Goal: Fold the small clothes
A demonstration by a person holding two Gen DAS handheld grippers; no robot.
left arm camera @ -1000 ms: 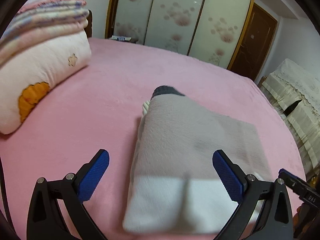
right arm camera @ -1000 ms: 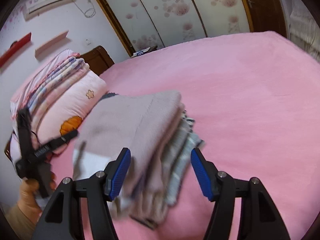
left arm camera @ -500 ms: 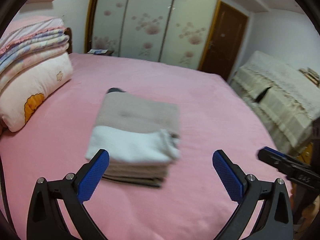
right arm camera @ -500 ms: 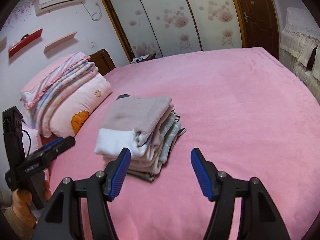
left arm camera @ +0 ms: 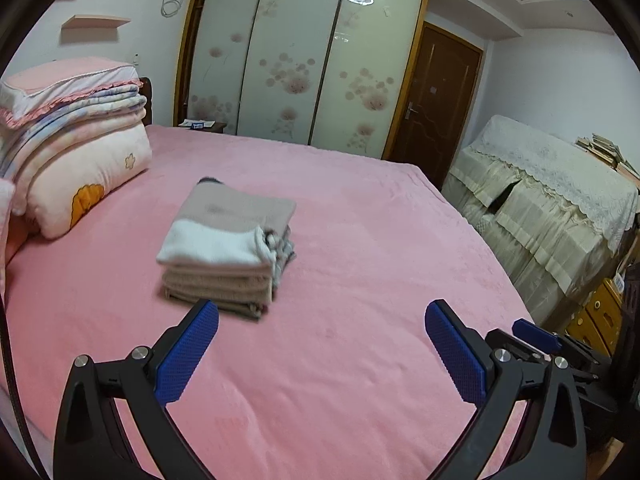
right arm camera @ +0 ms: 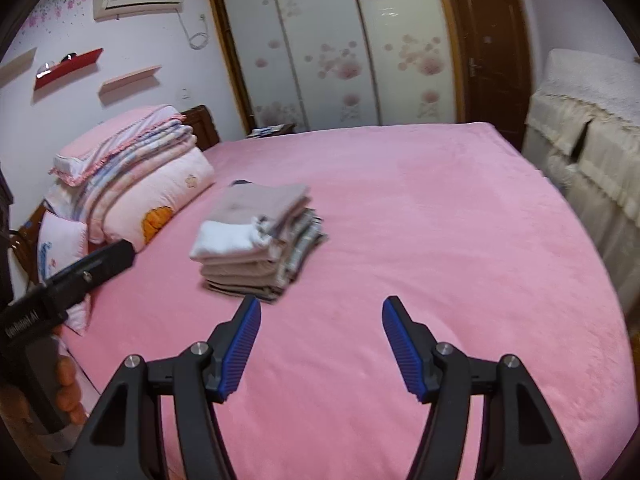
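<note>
A neat stack of folded small clothes (left arm camera: 230,246) lies on the pink bed (left arm camera: 360,240); the top piece is beige with a white band. It also shows in the right wrist view (right arm camera: 256,240). My left gripper (left arm camera: 322,350) is open and empty, held back from the stack, which lies beyond its left finger. My right gripper (right arm camera: 321,342) is open and empty, with the stack ahead to its left. The left gripper's body (right arm camera: 68,284) shows at the left of the right wrist view.
Folded quilts and a pillow (left arm camera: 76,148) are piled at the head of the bed on the left. A cloth-covered cabinet (left arm camera: 548,204) stands to the right of the bed. Sliding wardrobe doors (left arm camera: 296,64) and a brown door are behind.
Both grippers have pulled back and up from the folded stack. The stack, close under the fingers a second ago, now lies apart from both on the bed.
</note>
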